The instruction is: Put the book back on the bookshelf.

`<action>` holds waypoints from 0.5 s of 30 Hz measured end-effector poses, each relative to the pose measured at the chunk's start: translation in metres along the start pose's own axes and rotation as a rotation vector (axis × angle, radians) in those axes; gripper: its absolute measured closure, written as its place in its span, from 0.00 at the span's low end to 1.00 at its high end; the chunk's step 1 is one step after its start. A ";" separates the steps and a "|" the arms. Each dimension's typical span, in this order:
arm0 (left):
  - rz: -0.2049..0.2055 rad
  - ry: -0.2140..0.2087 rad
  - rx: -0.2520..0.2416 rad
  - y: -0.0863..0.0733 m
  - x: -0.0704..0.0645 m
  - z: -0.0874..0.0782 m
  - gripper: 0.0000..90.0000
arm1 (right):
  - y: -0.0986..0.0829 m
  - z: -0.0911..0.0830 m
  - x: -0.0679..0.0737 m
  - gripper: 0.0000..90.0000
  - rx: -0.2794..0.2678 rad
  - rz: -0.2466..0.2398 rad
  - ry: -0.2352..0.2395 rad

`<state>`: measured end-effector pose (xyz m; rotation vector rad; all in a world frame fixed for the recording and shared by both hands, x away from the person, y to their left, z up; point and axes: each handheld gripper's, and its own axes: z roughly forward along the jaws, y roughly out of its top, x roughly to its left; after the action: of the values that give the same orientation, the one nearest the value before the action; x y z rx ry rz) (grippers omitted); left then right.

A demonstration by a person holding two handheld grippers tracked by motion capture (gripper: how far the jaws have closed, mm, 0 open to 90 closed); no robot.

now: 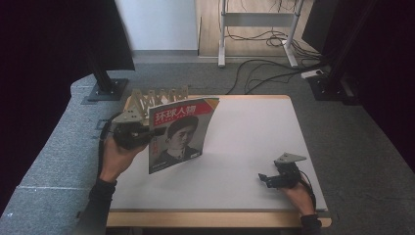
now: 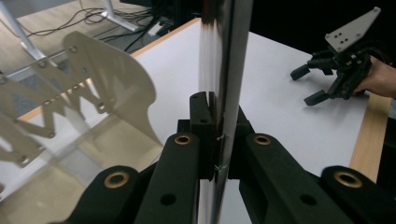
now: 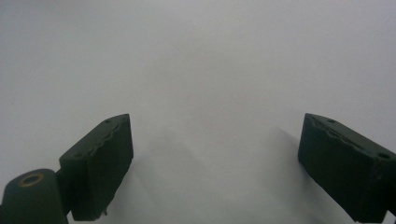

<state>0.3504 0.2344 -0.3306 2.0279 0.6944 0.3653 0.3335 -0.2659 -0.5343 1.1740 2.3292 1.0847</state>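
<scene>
In the high view the left gripper [image 1: 142,131], at left of centre, is holding a magazine [image 1: 180,134] upright by its left edge, cover facing the camera, its lower edge just above the white table [image 1: 254,132]; the left gripper view is showing the jaws pinching the magazine [image 2: 223,70] edge-on, with a wooden rack [image 2: 79,88] lying at upper left. The right gripper [image 1: 266,178] is resting low on the table at lower right of the high view, and the right gripper view is showing its jaws spread wide over bare white surface, holding nothing.
</scene>
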 end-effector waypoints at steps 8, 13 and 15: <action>-0.037 0.073 -0.019 -0.003 0.012 -0.023 0.97 | 0.000 0.001 0.002 0.11 0.007 -0.018 -0.018; -0.051 0.125 -0.025 -0.002 0.019 -0.028 0.97 | 0.000 0.002 0.003 0.11 0.014 -0.029 -0.028; -0.053 0.142 -0.024 -0.001 0.021 -0.026 0.97 | 0.000 0.002 0.003 0.11 0.013 -0.029 -0.027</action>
<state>0.3532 0.2655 -0.3184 1.9706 0.8256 0.4875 0.3324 -0.2623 -0.5354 1.1487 2.3293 1.0389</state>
